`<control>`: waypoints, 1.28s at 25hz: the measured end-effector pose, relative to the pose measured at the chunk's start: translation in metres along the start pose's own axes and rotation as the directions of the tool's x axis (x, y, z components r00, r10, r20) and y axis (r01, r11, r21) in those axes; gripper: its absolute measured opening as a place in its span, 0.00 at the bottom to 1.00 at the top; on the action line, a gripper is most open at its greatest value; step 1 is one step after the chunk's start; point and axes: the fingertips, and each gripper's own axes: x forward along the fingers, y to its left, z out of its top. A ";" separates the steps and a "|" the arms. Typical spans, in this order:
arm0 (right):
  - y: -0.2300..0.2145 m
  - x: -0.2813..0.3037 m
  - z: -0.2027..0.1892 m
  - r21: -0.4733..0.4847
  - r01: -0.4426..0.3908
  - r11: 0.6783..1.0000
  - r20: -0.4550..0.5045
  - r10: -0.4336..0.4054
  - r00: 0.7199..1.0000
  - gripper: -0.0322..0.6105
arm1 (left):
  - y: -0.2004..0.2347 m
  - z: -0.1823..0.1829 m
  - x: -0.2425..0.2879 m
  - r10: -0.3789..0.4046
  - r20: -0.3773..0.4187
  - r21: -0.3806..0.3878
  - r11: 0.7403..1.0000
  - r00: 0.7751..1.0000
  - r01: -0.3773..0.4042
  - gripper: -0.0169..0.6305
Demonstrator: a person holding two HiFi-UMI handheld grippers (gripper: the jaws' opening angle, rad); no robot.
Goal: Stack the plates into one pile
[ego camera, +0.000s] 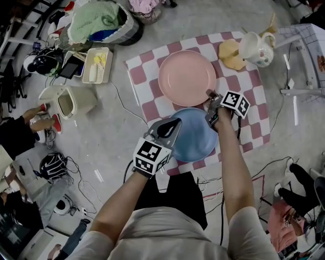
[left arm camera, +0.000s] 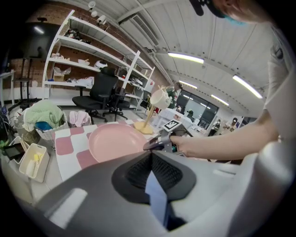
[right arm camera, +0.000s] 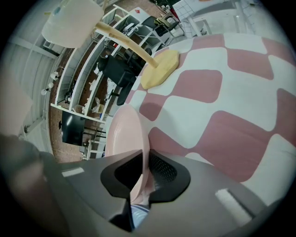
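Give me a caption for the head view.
Right gripper pinches the pink plate; left gripper grips the blue plate, over a checked cloth.

I see a grey concrete floor (ego camera: pixel 111 132) with a pink-and-white checkered cloth (ego camera: pixel 249 86) spread on it, and cables (ego camera: pixel 76 167) lying left of the cloth. In the left gripper view, white shelving (left arm camera: pixel 92 51) stands against a brick wall (left arm camera: pixel 53 10), with a black office chair (left arm camera: pixel 99 92) before it. Strip lights (left arm camera: pixel 185 57) glow on the ribbed white ceiling (left arm camera: pixel 217 41).
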 end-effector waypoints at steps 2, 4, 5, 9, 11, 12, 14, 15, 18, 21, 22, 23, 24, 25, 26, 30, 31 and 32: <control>0.005 -0.006 0.001 0.012 -0.015 1.000 0.013 0.015 1.000 0.12 | 0.000 0.002 -0.003 -0.003 0.003 0.002 1.000 1.000 0.003 0.04; 0.012 -0.014 0.004 0.023 -0.033 0.999 0.031 0.033 0.999 0.12 | -0.001 0.004 -0.006 -0.010 0.006 0.006 1.000 1.000 0.010 0.04; 0.016 -0.019 0.004 0.026 -0.041 0.999 0.041 0.040 0.998 0.12 | -0.002 0.005 -0.008 -0.014 0.007 0.010 1.000 1.000 0.014 0.04; 0.024 -0.042 -0.002 0.032 -0.057 0.998 0.067 0.055 0.996 0.12 | -0.005 0.009 -0.016 -0.033 0.012 0.022 0.999 0.999 0.033 0.04; 0.023 -0.053 -0.011 0.046 -0.059 0.997 0.079 0.056 0.995 0.12 | -0.007 0.010 -0.021 -0.045 0.013 0.030 0.999 0.999 0.045 0.04; 0.022 -0.059 -0.016 0.055 -0.059 0.997 0.087 0.054 0.995 0.12 | -0.008 0.010 -0.024 -0.053 0.014 0.034 0.998 0.999 0.052 0.04; 0.018 -0.072 -0.025 0.072 -0.055 0.996 0.107 0.048 0.993 0.12 | -0.010 0.012 -0.028 -0.070 0.018 0.044 0.997 0.997 0.069 0.04; 0.016 -0.078 -0.030 0.079 -0.053 0.995 0.117 0.044 0.992 0.12 | -0.012 0.013 -0.030 -0.080 0.019 0.050 0.996 0.997 0.079 0.04; 0.010 -0.098 -0.051 0.105 -0.046 0.993 0.143 0.030 0.989 0.12 | -0.018 0.015 -0.038 -0.108 0.020 0.068 0.992 0.994 0.107 0.04; 0.003 -0.116 -0.078 0.140 -0.036 0.989 0.160 0.013 0.987 0.12 | -0.022 0.012 -0.050 -0.129 0.014 0.073 0.989 0.992 0.128 0.04; -0.001 -0.121 -0.088 0.152 -0.033 0.988 0.167 0.008 0.986 0.12 | -0.023 0.011 -0.054 -0.136 0.011 0.074 0.988 0.991 0.135 0.04; -0.005 -0.126 -0.097 0.165 -0.032 0.986 0.174 0.003 0.985 0.12 | -0.024 0.010 -0.057 -0.144 0.009 0.078 0.987 0.990 0.143 0.04; -0.009 -0.131 -0.107 0.179 -0.032 0.983 0.182 -0.002 0.983 0.12 | -0.025 0.009 -0.060 -0.150 0.006 0.081 0.985 0.989 0.149 0.04; -0.014 -0.135 -0.116 0.194 -0.031 0.981 0.189 -0.006 0.982 0.12 | -0.025 0.008 -0.063 -0.156 0.004 0.085 0.984 0.988 0.155 0.04; -0.020 -0.140 -0.125 0.210 -0.030 0.977 0.197 -0.012 0.980 0.12 | -0.026 0.007 -0.065 -0.161 0.001 0.089 0.983 0.987 0.160 0.04; -0.040 -0.155 -0.161 0.282 -0.024 0.959 0.232 -0.044 0.972 0.12 | -0.027 0.002 -0.076 -0.187 -0.018 0.099 0.977 0.982 0.188 0.04; -0.044 -0.158 -0.170 0.297 -0.023 0.955 0.237 -0.050 0.970 0.12 | -0.028 0.000 -0.078 -0.193 -0.021 0.099 0.976 0.981 0.194 0.04; -0.048 -0.159 -0.178 0.309 -0.023 0.951 0.242 -0.055 0.969 0.12 | -0.029 -0.003 -0.080 -0.198 -0.025 0.099 0.975 0.980 0.200 0.04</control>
